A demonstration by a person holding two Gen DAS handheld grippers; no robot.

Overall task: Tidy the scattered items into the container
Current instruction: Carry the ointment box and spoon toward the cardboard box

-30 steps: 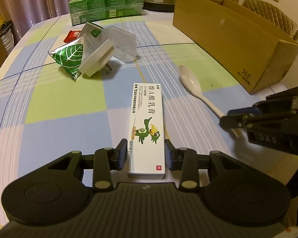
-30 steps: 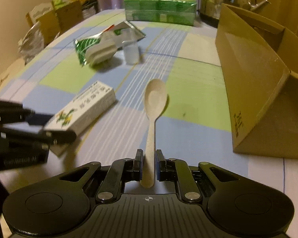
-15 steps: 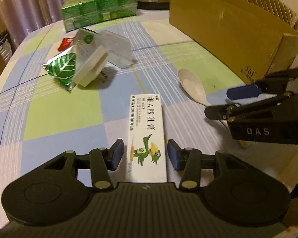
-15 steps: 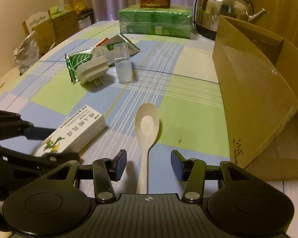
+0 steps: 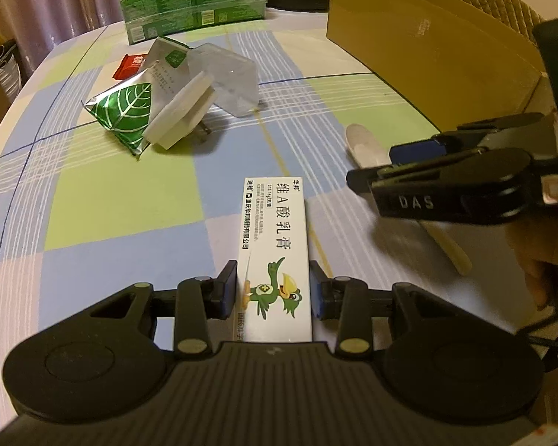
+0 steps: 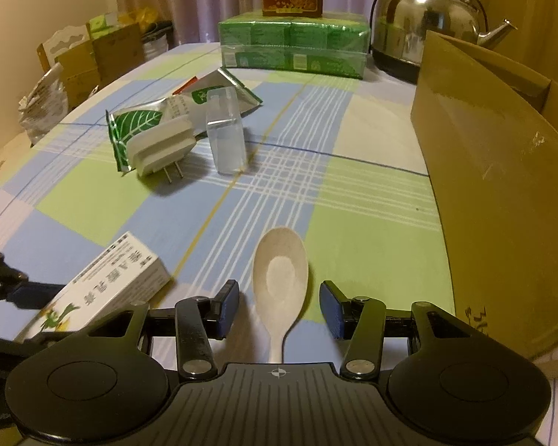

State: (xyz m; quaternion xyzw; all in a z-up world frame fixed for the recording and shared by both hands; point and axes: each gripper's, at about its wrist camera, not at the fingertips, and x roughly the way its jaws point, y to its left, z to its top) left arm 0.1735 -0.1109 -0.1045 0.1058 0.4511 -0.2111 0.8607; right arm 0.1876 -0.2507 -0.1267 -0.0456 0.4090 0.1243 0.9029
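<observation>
You are holding the left gripper (image 5: 273,293) low over the table, at the bottom centre of the left wrist view, and its two pads are pressing on the long sides of the white ointment box (image 5: 275,245), so it is gripping the box by its near end; the box is lying flat on the checked tablecloth (image 5: 122,204) and is pointing away from you toward the middle of the frame. The right gripper (image 6: 279,306) is sitting at the bottom centre of the right wrist view with its jaws spread wide, and the pale spoon (image 6: 281,278) is lying between them, bowl upward and away from you, with a clear gap on each side, so nothing is gripping it. In the left wrist view this same gripper is showing at the right edge, just over the spoon (image 5: 364,146). The cardboard box (image 6: 502,171), which is the container, is standing open along the right side of the right wrist view, near the spoon but not touching it. In the upper left of that view the white plug adapter (image 6: 160,146) is leaning on the green leaf packet (image 6: 137,120), and the clear plastic case (image 6: 225,135) is standing just beside them. Farther back, at the top centre, the green pack (image 6: 294,46) is standing next to the steel kettle (image 6: 426,26)
</observation>
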